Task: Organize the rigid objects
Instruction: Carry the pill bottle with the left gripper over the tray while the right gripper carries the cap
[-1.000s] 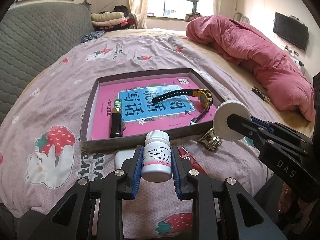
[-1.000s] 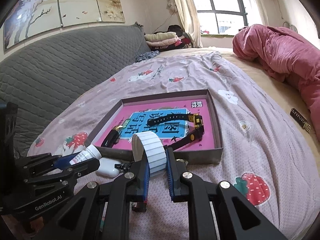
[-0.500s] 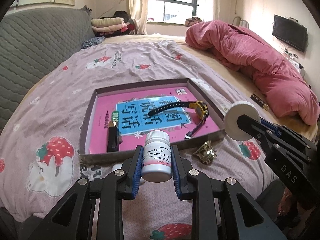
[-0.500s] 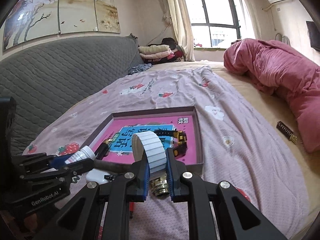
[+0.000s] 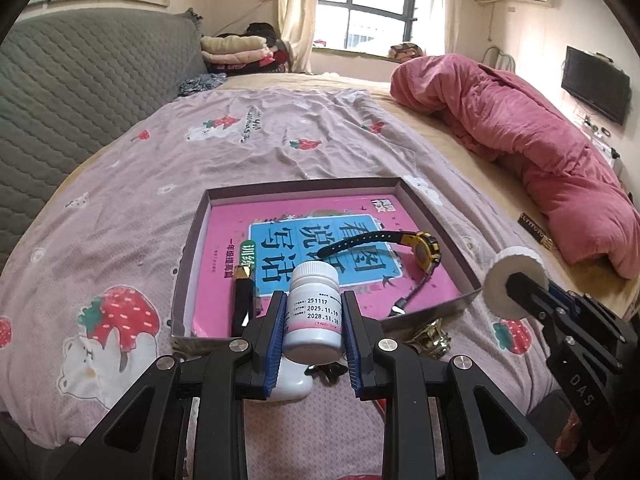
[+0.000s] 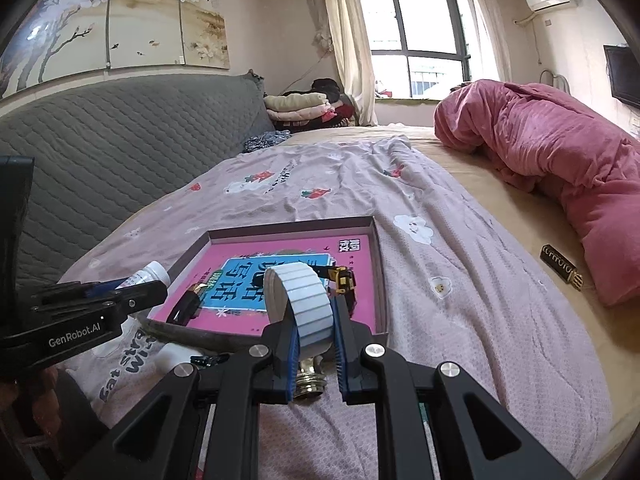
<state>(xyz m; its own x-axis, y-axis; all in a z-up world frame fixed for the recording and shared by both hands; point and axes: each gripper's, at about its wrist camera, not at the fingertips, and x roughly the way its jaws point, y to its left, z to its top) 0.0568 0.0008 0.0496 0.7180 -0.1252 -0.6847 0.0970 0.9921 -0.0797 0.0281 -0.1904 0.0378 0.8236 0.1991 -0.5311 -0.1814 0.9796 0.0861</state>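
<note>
White pill bottle (image 5: 314,314) sits upright between the blue pads of the left gripper (image 5: 314,320), cap up, date label facing the camera; jaws narrowed onto its sides, bottle held clear of the bedsheet (image 5: 120,208). Just past the fingertips lies a shallow box lid (image 5: 192,248) used as a tray, a pink and blue book (image 5: 312,248) flat inside it. On the book: a black and yellow wristwatch (image 5: 420,248) ahead and right of the bottle, a black lighter (image 5: 242,304) ahead and left. Below the left gripper, on the sheet, a white case (image 5: 294,378); to its right, a brass fitting (image 5: 430,334) just outside the tray's near wall.

Right gripper (image 6: 314,332) is closed tight on a white tape roll (image 6: 304,304), roll standing on edge between the pads, raised above the tray's near wall (image 6: 378,280). Brass fitting (image 6: 310,378) lies directly under its fingertips. Left gripper (image 6: 120,292) and bottle (image 6: 146,276) show to its left. Far right of both tools, a small dark bar (image 6: 560,268) lies beside the pink quilt (image 6: 560,160).
</note>
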